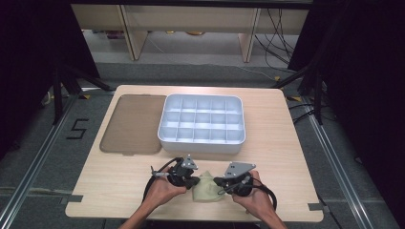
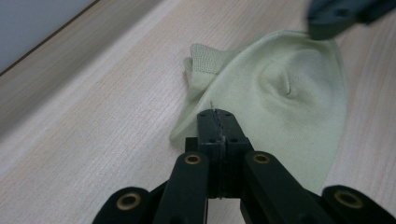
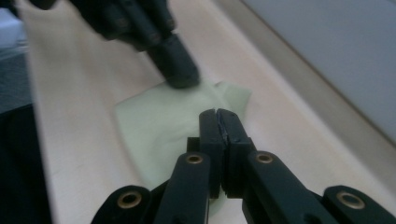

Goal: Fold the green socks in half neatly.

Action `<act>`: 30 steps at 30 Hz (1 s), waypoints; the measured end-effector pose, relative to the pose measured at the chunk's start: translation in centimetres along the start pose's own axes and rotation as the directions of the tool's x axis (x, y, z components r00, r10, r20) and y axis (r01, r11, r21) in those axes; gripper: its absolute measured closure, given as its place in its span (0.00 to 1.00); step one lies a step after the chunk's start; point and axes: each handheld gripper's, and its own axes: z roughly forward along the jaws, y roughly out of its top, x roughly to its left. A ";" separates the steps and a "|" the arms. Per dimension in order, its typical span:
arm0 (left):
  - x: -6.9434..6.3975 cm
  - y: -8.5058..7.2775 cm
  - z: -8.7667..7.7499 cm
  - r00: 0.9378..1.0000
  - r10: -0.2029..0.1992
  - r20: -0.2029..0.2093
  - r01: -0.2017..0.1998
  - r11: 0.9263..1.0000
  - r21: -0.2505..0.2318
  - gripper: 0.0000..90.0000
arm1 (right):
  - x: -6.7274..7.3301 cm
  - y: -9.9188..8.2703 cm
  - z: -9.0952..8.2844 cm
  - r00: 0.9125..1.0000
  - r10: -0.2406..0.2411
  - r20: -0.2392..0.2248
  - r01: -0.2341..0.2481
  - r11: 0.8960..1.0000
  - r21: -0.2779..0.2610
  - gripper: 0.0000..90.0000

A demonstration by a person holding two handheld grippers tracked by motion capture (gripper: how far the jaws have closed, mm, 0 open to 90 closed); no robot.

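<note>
Pale green sock [image 1: 207, 187] lying crumpled on the wooden table [image 1: 286, 157], between the two grippers. Left gripper [image 2: 215, 116]: jaws clenched together, tips at the sock's near edge. Right gripper [image 3: 218, 115]: jaws likewise clenched, tips over the opposite edge. Beyond both, a white compartment tray [image 1: 165, 125] beside a brown lid [image 1: 131, 124].

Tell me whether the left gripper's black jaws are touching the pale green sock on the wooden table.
Touching. In the left gripper view the left gripper has its jaws shut, their tips resting on the edge of the pale green sock.
</note>
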 end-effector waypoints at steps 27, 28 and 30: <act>0.1 -0.3 -0.5 1.000 -0.024 0.010 0.024 0.999 -0.028 0.94 | -1.3 -1.9 -0.7 0.998 0.055 0.015 -0.056 0.998 0.037 0.99; 0.2 -0.3 -0.8 1.000 -0.024 0.010 0.024 0.999 -0.047 0.91 | -1.3 -1.5 -1.3 0.998 0.058 0.017 -0.058 0.998 0.002 0.99; 0.3 -0.3 -1.1 1.000 -0.028 0.009 0.028 0.998 -0.047 0.89 | -1.2 -1.4 -1.4 0.998 0.062 0.022 -0.062 0.998 -0.010 0.99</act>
